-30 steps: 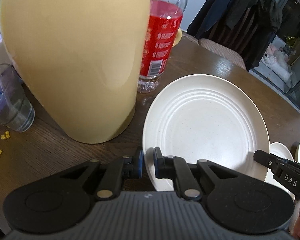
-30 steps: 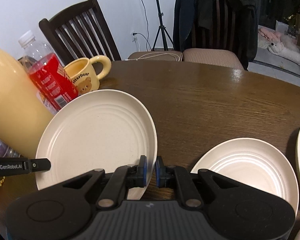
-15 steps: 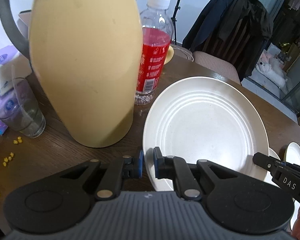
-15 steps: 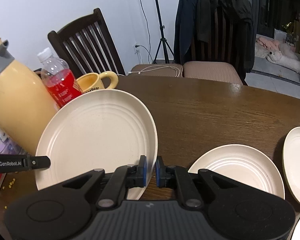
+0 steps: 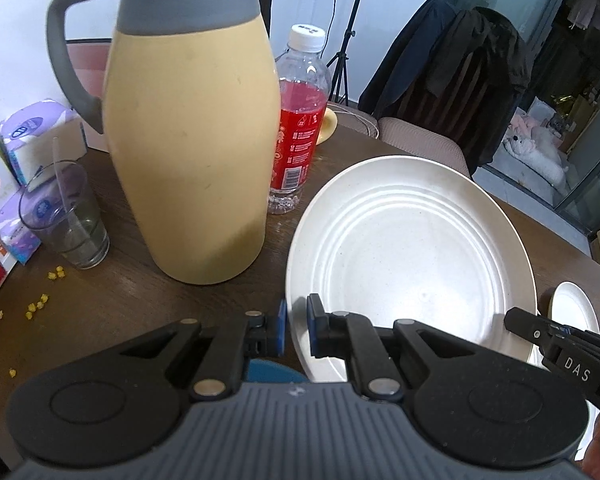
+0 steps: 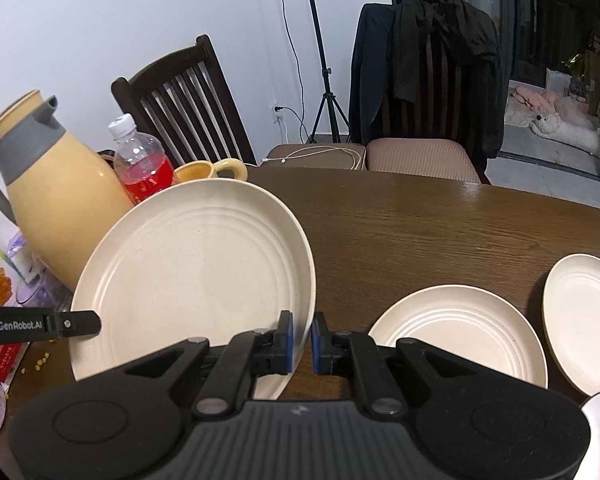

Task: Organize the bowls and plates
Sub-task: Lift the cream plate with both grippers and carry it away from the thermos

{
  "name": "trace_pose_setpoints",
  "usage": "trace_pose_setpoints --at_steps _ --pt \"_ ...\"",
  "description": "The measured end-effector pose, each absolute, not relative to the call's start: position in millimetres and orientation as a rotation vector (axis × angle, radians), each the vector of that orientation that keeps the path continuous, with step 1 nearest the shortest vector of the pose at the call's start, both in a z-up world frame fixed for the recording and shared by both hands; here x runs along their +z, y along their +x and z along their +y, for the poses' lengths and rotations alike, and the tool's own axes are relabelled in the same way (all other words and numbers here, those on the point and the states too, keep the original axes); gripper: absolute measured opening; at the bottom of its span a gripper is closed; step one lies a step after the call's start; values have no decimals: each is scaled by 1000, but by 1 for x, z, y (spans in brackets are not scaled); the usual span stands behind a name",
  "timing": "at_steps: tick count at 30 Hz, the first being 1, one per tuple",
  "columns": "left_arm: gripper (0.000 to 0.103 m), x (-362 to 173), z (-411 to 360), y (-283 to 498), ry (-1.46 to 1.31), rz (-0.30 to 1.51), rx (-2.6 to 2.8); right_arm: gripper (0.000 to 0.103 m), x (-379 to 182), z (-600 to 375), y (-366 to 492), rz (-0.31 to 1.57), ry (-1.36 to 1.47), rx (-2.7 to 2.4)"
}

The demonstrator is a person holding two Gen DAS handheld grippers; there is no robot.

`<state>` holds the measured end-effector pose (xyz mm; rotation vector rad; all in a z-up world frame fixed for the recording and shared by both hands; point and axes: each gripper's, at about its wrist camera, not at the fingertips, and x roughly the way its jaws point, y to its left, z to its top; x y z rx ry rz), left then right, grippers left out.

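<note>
Wooden table [image 6: 440, 232]: jug [image 5: 192, 152], bottle [image 5: 300, 120] beside gripped plate [image 5: 412, 256]

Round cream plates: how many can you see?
3: a large round cream plate held up by both hand-held grippers, and two smaller cream plates lying on the brown wooden table. More may be hidden.

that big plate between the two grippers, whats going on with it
A person is holding the large cream plate with both handheld grippers at once. The left gripper has its jaws shut on one edge of the rim and the right gripper is shut on the opposite edge. The plate is tilted and off the wooden table, next to the yellow thermos jug. Two smaller plates lie flat on the table to the right.
</note>
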<state>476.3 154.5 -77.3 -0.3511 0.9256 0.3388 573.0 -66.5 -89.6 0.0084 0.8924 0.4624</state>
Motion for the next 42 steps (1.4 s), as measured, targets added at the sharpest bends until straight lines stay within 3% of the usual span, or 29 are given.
trace_pose_setpoints --at_steps 42 --pt "11 -34 107 298 -371 839 429 9 -45 -106 415 835 -21 569"
